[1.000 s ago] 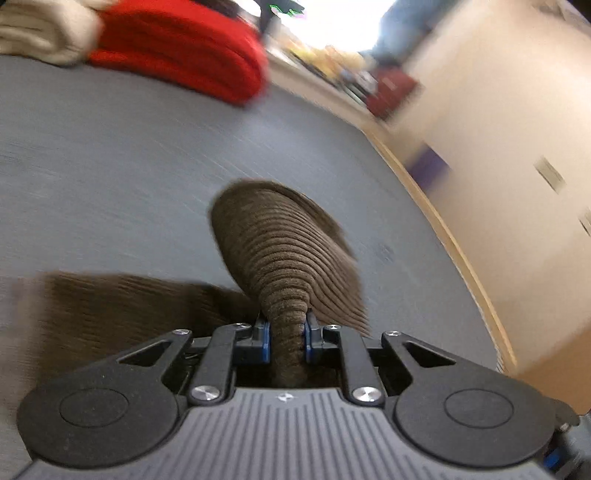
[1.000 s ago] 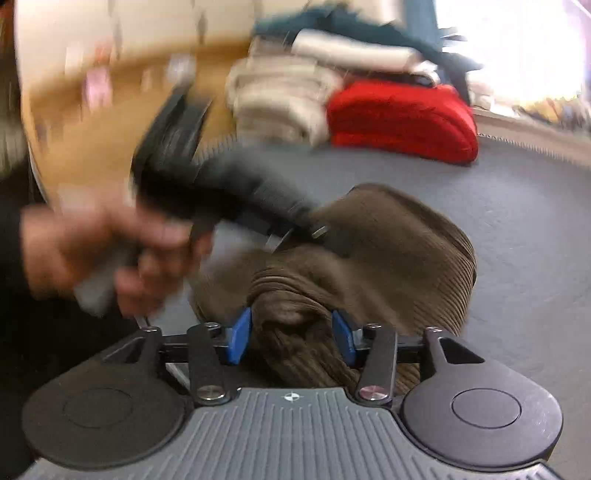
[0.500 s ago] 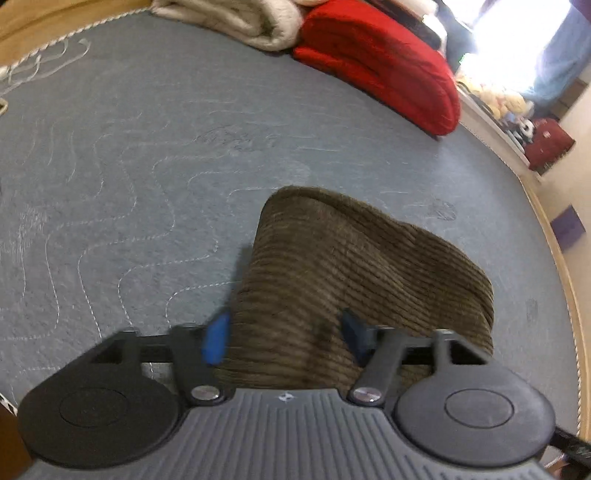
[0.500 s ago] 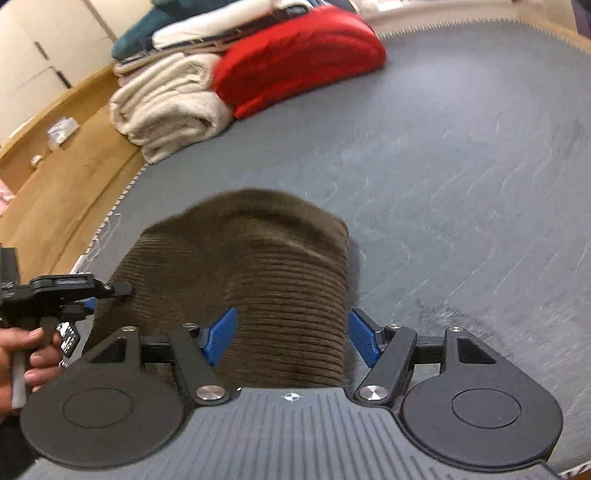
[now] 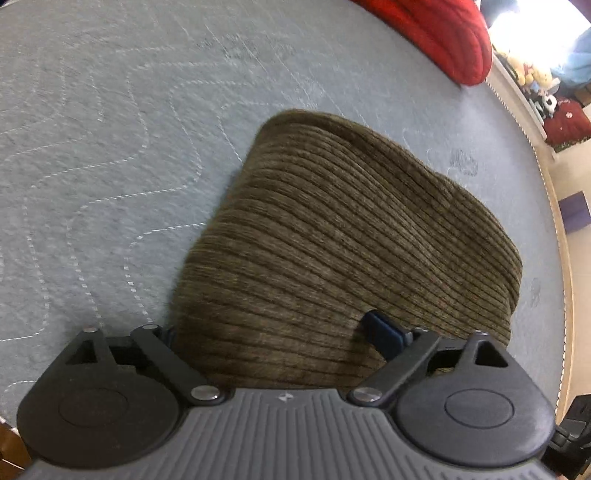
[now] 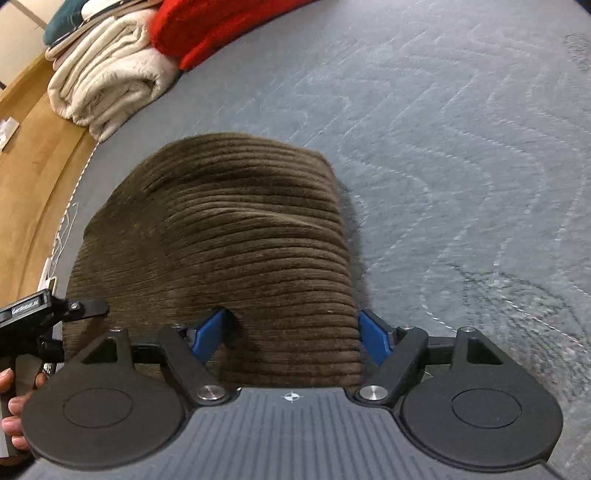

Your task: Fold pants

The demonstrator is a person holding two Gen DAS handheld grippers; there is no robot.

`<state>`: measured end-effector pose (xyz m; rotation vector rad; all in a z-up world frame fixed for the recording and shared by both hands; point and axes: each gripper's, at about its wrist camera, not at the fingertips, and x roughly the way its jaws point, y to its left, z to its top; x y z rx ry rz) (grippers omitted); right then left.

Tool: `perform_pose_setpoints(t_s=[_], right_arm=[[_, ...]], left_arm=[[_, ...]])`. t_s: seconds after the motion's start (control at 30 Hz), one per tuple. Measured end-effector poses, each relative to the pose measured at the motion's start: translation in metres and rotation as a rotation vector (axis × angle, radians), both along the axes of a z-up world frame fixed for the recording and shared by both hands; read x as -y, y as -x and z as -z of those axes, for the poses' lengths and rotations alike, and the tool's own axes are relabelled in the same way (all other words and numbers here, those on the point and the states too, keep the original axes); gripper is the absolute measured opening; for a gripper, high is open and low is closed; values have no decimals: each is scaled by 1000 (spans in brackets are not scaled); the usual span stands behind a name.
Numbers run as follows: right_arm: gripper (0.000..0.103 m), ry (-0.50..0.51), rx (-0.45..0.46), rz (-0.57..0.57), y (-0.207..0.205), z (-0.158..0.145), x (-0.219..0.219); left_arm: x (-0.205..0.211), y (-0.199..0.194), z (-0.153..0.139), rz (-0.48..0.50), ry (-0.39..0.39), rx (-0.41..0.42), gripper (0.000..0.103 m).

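Red bundle (image 6: 229, 29) and cream blanket (image 6: 107, 74) were stacked at mat (image 6: 461, 129) far edge. Brown corduroy pants (image 5: 332, 236) lay folded, ribbed. Left gripper (image 5: 277, 332) and right gripper (image 6: 291, 332) were spread wide, nothing clamped.

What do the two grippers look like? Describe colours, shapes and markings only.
Each gripper, left gripper and right gripper, has a grey ribbed body with a small round emblem, two black round discs, black linkage arms with silver screws, and blue finger pads. A bare hand holds the left one's black handle.
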<state>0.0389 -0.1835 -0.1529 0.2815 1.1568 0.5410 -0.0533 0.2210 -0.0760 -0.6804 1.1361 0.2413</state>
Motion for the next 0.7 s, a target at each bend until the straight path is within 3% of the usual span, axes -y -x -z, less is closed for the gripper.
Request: perform_pose_setpoints(t_s=[0.13,0.2,0.23,0.27,0.3,0.37,0.4,0.5,0.7], right_arm=[[82,2,4,-41,-1,1,-7],[67,3,29,-47,0,-2,-7],[55,-3,37,-51,1,-4,-7],[42,-14,48,-60,3,-6,-7],[38,-23,60,-69,4,-8,-7],[28,-45,80,-72,6,-14,-3],[27,-62,82,-70,7,-18,1],[24,-127,86,-62,12,-29,13],[23,-167,159,-53,30,-51,50]], left_arm=[[6,-8,3,30,-28,-5,99],[10,-10,4,37,-40,4,99],[11,-11,5,39,-45,8,98],[12,-10,3,43,-45,15,93],[12,-10,4,53,-35,31,77],[17,-5,-3,77,-21,72,61],[21,-3,-8,95,-38,85,53],[32,1,-19,111,-58,121,44],[60,-1,-25,161,23,179,40]])
